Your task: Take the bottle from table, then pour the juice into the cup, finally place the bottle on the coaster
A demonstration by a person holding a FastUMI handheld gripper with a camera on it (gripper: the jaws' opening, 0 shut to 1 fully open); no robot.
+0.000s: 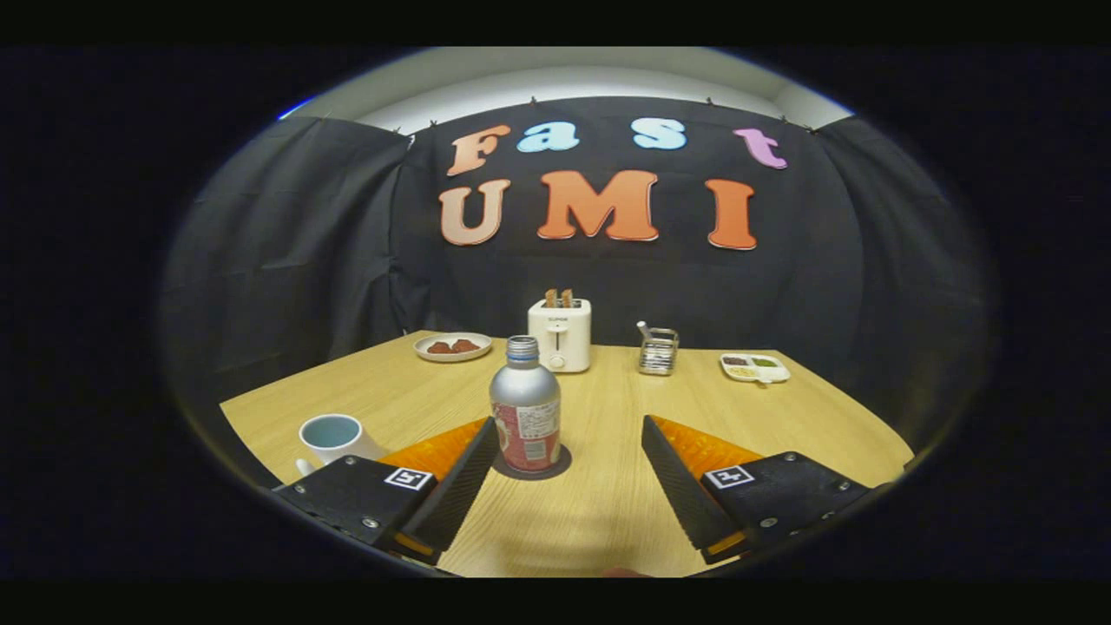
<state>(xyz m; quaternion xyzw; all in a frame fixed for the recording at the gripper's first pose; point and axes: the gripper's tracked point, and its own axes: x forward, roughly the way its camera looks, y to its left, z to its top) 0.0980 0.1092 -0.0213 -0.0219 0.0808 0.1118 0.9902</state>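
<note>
On wooden table [608, 521], gripper [568, 473] hangs wide open, gripping nothing. Bottle [525, 417] upright on dark coaster [555, 466], just ahead of left finger [456, 490] and off-centre. Cup [331, 433] left of that finger. Judged stage: bottle set down, or pickup pending (cannot tell which). Bottle label, toaster [560, 334] brand unreadable.

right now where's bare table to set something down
Bare wood lies between the open gripper fingers, and right of the bottle up to the divided dish. Crowded: the back row from plate and toaster to caddy, and by the cup.
</note>
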